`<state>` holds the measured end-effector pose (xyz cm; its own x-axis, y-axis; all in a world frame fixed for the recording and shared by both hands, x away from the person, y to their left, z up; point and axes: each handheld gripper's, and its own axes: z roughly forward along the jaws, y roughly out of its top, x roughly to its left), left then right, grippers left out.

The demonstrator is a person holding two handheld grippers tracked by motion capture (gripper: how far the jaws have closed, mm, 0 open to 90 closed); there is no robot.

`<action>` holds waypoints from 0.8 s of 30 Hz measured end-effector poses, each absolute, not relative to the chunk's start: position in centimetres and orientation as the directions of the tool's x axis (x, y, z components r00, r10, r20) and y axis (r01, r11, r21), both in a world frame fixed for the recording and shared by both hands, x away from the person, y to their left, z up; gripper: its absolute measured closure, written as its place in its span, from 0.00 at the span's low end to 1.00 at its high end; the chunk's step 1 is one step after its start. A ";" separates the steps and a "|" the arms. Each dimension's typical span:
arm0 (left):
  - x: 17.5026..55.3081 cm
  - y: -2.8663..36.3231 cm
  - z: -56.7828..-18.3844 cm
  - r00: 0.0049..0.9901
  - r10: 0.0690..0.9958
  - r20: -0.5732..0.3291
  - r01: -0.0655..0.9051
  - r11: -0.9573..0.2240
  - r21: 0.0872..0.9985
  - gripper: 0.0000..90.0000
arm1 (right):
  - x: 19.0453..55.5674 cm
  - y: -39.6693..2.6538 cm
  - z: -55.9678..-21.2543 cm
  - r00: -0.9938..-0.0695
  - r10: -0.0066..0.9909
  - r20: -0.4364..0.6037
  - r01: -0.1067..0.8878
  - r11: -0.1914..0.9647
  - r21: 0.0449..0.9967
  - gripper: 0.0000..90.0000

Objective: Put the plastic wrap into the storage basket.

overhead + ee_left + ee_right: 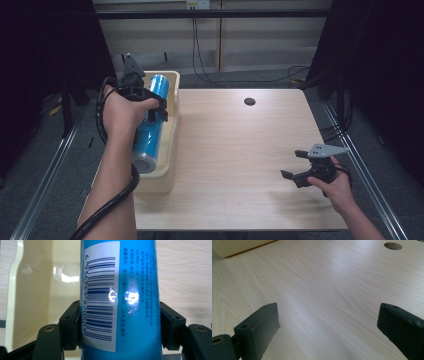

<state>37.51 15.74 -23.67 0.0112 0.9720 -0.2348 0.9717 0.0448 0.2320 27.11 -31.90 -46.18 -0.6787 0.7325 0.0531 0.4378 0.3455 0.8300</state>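
Note:
A tall blue can (149, 137) with a white barcode label (100, 297) lies lengthwise over a cream plastic bin (173, 150) at the table's left edge. Its silver end points toward the person. My left gripper (155, 107) comes down on the can's middle and is shut on it, with both black pads (71, 322) pressed against its sides. I cannot tell whether the can rests on the bin's bottom. My right gripper (292, 163) hovers low over the bare wood near the front right, open, with nothing between its jaws (329, 317).
The light wooden table (240, 150) has a round cable hole (249, 101) near its far edge, also in the right gripper view (393, 246). The bin's wall (32, 290) stands behind the can. Cables lie on the floor beyond the table.

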 end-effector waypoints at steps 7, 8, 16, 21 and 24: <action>37.7 16.0 -24.9 -0.004 0.973 -0.230 0.975 0.056 0.216 0.36 | 27.1 -32.0 -46.2 -0.669 0.742 0.052 0.440 0.338 0.832 0.04; 37.8 16.0 -25.1 -0.021 0.971 -0.237 0.975 0.073 0.211 0.36 | 27.1 -32.0 -46.2 -0.670 0.740 0.053 0.439 0.338 0.832 0.04; 37.9 15.9 -26.5 -0.013 0.973 -0.230 0.980 0.058 0.190 0.36 | 27.1 -32.0 -46.2 -0.669 0.741 0.050 0.437 0.339 0.833 0.04; 37.9 16.0 -27.2 -0.021 0.970 -0.242 0.984 0.063 0.165 0.36 | 27.1 -32.2 -46.0 -0.664 0.746 0.053 0.437 0.330 0.837 0.04; 37.9 16.0 -27.7 -0.035 0.970 -0.240 0.983 0.077 0.168 0.36 | 27.1 -32.3 -46.1 -0.661 0.748 0.054 0.439 0.328 0.837 0.04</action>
